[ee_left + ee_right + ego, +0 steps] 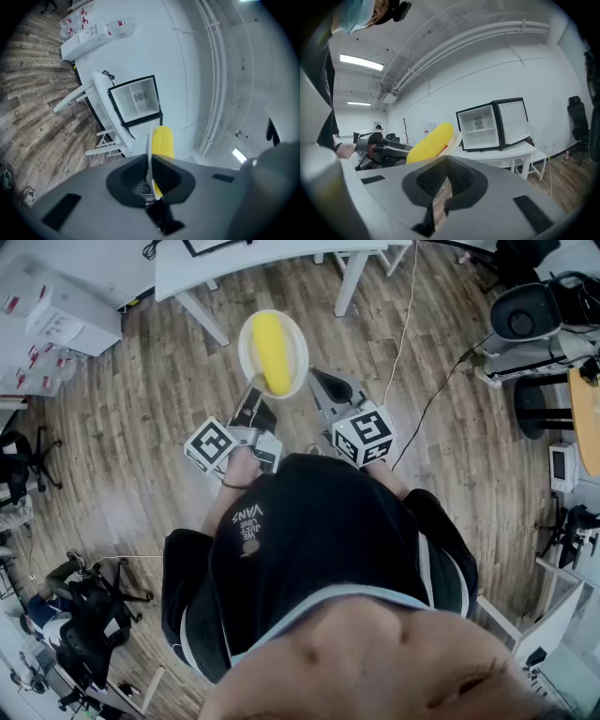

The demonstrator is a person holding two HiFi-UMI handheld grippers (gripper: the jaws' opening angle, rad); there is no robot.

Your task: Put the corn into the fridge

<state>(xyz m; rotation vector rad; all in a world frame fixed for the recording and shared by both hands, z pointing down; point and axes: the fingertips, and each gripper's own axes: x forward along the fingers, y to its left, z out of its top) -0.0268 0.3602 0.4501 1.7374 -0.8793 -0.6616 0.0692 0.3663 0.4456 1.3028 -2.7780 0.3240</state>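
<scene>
**Head view.** Left tool (257,390) is clamped on the near rim of a round cream plate (300,341). A yellow corn cob (271,352) lies loose on the plate, over the wood-plank floor (131,409). Right tool (323,388) has its jaws together on nothing, just beside the plate.
Risk: the plate is held by one edge only, so any tilt could roll the cob off.

**Left gripper view.** Plate rim seen edge-on between the jaws. A small black-framed fridge (138,98) stands open on a white surface (101,93), well apart from the plate.
Risk: the plate may be wider than the shelf gap.

**Right gripper view.** The fridge door (513,119) is swung right and its edge could catch the plate. The floor between looks open.
</scene>
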